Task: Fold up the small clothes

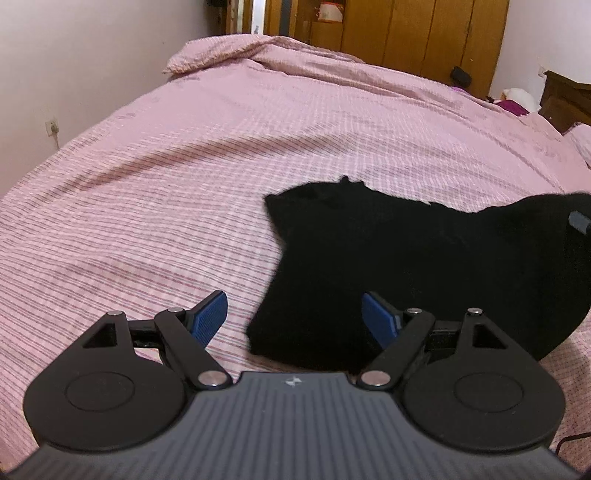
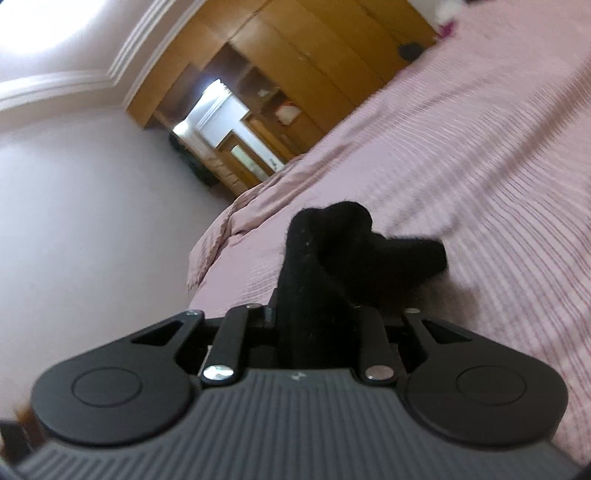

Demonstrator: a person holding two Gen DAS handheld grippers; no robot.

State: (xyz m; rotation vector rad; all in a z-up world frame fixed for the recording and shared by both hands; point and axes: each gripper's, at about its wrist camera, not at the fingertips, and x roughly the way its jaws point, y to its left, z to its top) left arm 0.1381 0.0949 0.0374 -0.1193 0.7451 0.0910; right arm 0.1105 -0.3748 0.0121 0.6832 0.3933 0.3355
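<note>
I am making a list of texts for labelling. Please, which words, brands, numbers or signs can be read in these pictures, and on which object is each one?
No readable words or numbers.
Left tool: small pale emblem on its grey body, no letters.
Right tool: same emblem, blurred.
Wardrobe: white and red item on its shelf, too blurred to read.

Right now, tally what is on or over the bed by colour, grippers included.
Black garment: 1, lying on the bed, one end pinched in the right gripper.
Black grippers with blue pads: 2; the left gripper is open and empty.
Pink checked bed cover: 1.
Pink pillow: 1.
Total: 5.
</note>
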